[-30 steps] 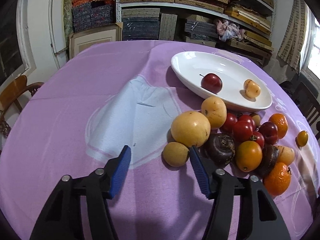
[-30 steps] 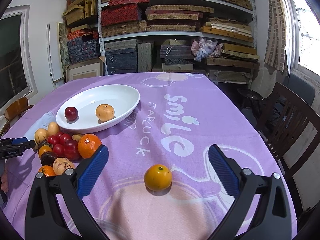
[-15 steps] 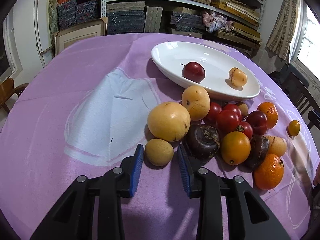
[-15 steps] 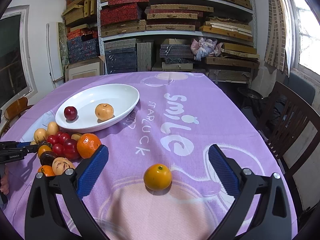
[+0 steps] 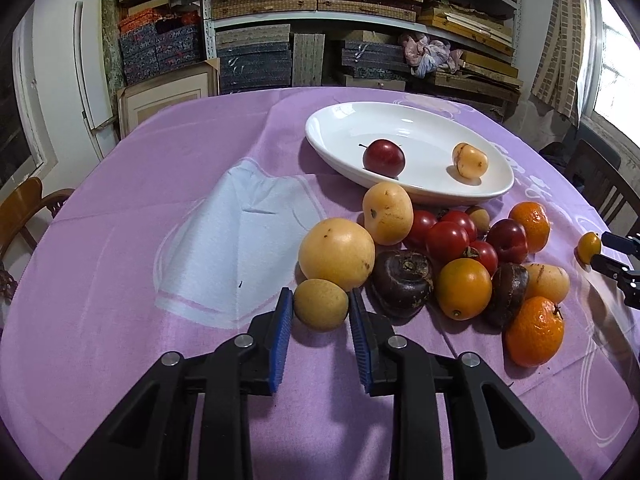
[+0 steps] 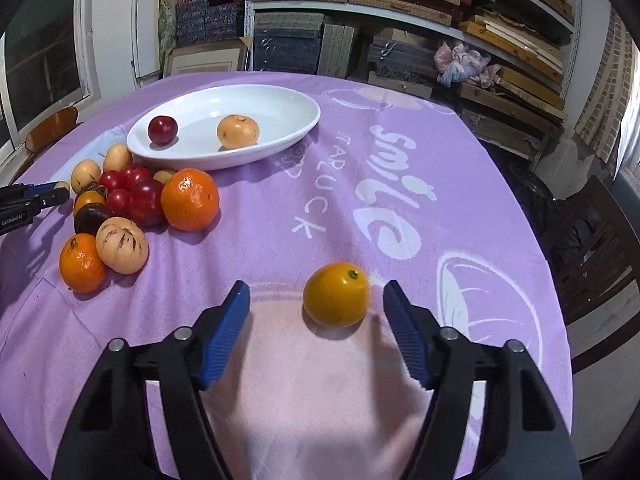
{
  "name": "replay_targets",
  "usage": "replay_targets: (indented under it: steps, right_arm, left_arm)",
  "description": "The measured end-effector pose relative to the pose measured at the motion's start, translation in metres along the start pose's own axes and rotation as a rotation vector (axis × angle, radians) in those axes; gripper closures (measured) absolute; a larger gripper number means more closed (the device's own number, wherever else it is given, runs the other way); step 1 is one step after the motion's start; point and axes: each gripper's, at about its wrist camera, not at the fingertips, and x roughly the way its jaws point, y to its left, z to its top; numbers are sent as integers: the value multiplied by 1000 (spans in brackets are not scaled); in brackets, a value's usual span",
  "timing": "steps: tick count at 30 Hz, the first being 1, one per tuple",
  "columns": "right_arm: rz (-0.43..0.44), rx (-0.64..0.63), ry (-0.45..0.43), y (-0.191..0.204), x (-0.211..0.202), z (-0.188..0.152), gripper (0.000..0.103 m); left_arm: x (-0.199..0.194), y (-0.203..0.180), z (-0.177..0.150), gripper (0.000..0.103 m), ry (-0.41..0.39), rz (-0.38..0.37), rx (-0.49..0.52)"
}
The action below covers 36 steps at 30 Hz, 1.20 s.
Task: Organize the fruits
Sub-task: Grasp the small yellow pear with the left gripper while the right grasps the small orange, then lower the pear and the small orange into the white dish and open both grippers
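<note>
My left gripper (image 5: 320,296) is shut on a small yellow-brown fruit (image 5: 320,308) that rests on the purple cloth at the near edge of the fruit pile (image 5: 460,248). The pile holds oranges, red tomatoes, dark fruits and a large yellow one. Behind it, a white oval dish (image 5: 420,128) holds a red plum (image 5: 383,157) and a yellow fruit (image 5: 469,160). In the right wrist view a lone orange fruit (image 6: 336,294) lies between the closing jaws of my right gripper (image 6: 315,288). Neither pad touches it.
The round table has a purple cloth with white lettering (image 6: 384,184). A dark wooden chair (image 6: 592,248) stands at its right edge and a brown chair (image 5: 28,208) at its left. Shelves of stacked boxes (image 5: 320,20) fill the back wall.
The left jaws have closed onto the small yellow-brown fruit. The right gripper has dipped and rolled, and its jaws have narrowed around the lone orange fruit.
</note>
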Motion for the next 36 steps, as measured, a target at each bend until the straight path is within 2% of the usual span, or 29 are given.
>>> replay_targets:
  steps: [4, 8, 15, 16, 17, 18, 23, 28, 34, 36]
  right_arm:
    - [-5, 78, 29, -15, 11, -1, 36]
    - [33, 148, 52, -28, 18, -2, 50]
    - [22, 113, 67, -19, 24, -3, 51]
    - [20, 108, 75, -18, 26, -3, 54]
    - [26, 107, 76, -17, 27, -2, 62]
    - [27, 109, 71, -17, 26, -2, 65]
    - [31, 102, 41, -16, 20, -1, 65]
    - [95, 97, -44, -13, -2, 5, 65]
    - [106, 57, 0, 2, 8, 4, 65]
    - [144, 73, -9, 4, 5, 12, 65]
  left_arm:
    - [0, 0, 0, 74, 1, -5, -5]
    - [-1, -1, -1, 74, 1, -12, -1]
    - [0, -2, -3, 74, 18, -43, 2]
    - [1, -1, -3, 74, 23, -48, 1]
    - [1, 0, -3, 74, 26, -52, -2]
    - [1, 1, -4, 74, 28, -53, -5]
    - [1, 4, -4, 74, 27, -50, -20]
    - [-12, 2, -3, 74, -25, -57, -15]
    - [-17, 1, 1, 74, -41, -70, -22]
    - [-19, 4, 10, 74, -40, -83, -46]
